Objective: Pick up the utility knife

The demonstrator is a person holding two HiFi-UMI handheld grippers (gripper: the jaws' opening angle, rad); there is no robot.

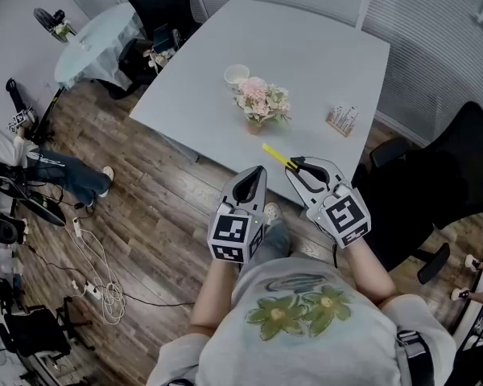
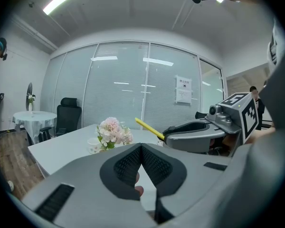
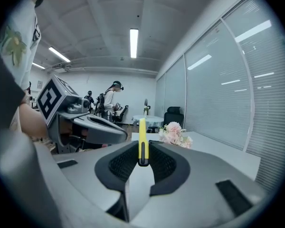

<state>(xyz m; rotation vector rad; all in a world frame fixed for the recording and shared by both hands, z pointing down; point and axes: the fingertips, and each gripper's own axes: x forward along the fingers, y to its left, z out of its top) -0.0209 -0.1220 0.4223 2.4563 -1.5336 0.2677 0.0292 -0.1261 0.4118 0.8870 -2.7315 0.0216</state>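
A slim yellow utility knife (image 1: 278, 157) sticks out from my right gripper (image 1: 296, 164), which is shut on its black end. In the right gripper view the knife (image 3: 142, 141) stands upright between the dark pads, held in the air just off the near edge of the grey table (image 1: 306, 63). My left gripper (image 1: 258, 171) hovers beside it to the left, shut with nothing in it; its pads meet at the tip (image 2: 141, 147). From the left gripper view, the knife (image 2: 149, 128) and right gripper (image 2: 194, 134) show to the right.
On the table stand a pot of pink flowers (image 1: 262, 103), a white cup (image 1: 236, 75) and a small box (image 1: 342, 120). A black office chair (image 1: 443, 183) is at the right. A round table (image 1: 97, 43) and floor cables (image 1: 97, 272) lie to the left.
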